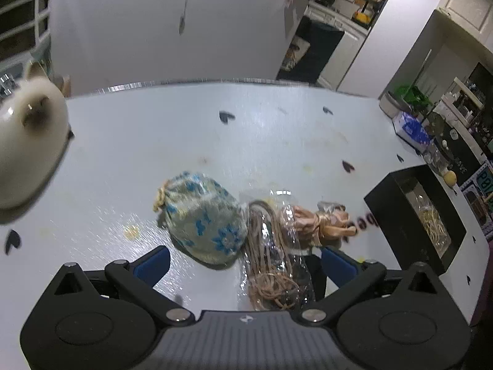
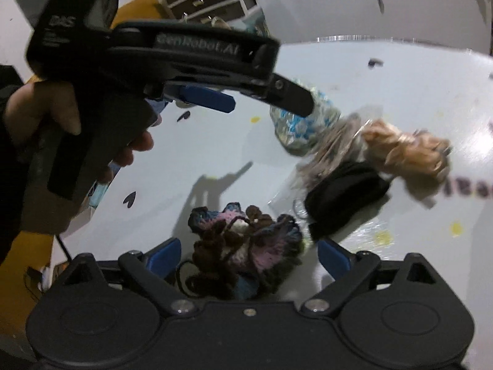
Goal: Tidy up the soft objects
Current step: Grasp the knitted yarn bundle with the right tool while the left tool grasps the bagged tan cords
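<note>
Closest in, the right gripper (image 2: 248, 256) hangs with its jaws spread wide over a crocheted bundle (image 2: 246, 246) of brown, pink and blue yarn, not yet touching it. That bundle looks light and floppy, with loose loops that would snag or trail, so a pinch across its thick middle seems safer than catching a stray strand. Its near edge is cut off behind the gripper body.

Just past the crocheted bundle lies a black fabric piece (image 2: 345, 194), limp and dark enough that its folds cannot be read. Touching it on the far side is a crinkly clear bag (image 1: 277, 265) of tan cord, probably slippery, and a tan satin item (image 1: 320, 222) tied at the middle; in the right wrist view both are smeared by motion blur.

The left gripper (image 1: 245, 262), also wide open and holding nothing, hovers above the blue-flowered pouch (image 1: 203, 219), which sits beyond the black fabric and against the clear bag. The pouch looks stuffed and soft; its knotted cord neck or its full belly would give a hold.

Farther across the white desk (image 1: 277, 129) from the pouch, a black box (image 1: 416, 215) holds more cord, its contents hard to make out. A cream round object (image 1: 27, 145) at the left edge is cropped.
</note>
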